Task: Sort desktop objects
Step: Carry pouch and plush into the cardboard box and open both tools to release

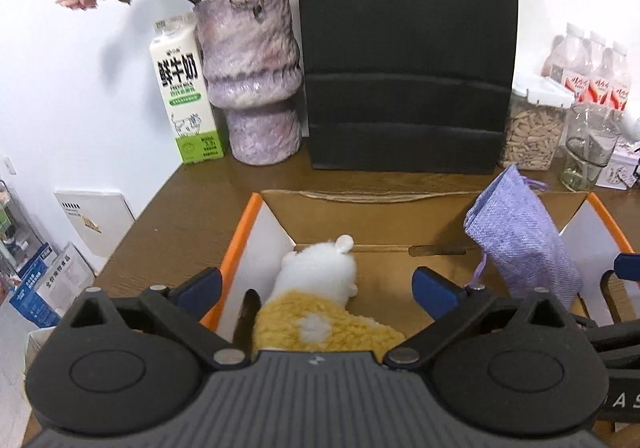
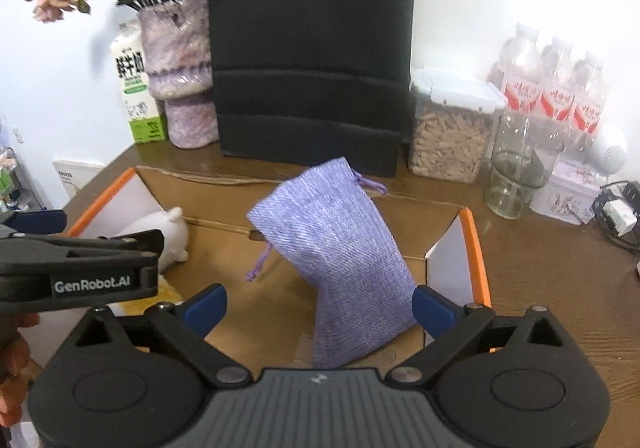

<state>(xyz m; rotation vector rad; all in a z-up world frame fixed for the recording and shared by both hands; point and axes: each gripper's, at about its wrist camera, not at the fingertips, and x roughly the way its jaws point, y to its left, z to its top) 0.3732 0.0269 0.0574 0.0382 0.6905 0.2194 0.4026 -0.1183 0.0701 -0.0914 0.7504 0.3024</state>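
My right hand-held gripper [image 2: 318,308] is over the right half of the cardboard box [image 2: 474,248], and the purple pouch [image 2: 336,248] stands between its blue fingers. The pouch rises forward and a little to the left from the gripper, so its long axis goes away from me, with the drawstring end far and high. The right pad seems to touch the cloth and the left pad stands apart from it; the jaws look spread, so I judge that the pouch is released or nearly released, not clamped. Its bottom end is hidden behind the gripper body, and I cannot tell if it rests on the box floor.

My left hand-held gripper [image 1: 316,288] is over the left compartment with jaws wide apart, and the plush toy [image 1: 320,300] lies in the box between and below the fingers, its white head pointing away from me. Neither pad touches it.

The right hand is nearer to the pouch. Both grippers point forward and slightly down, side by side above the counter [image 1: 192,200].
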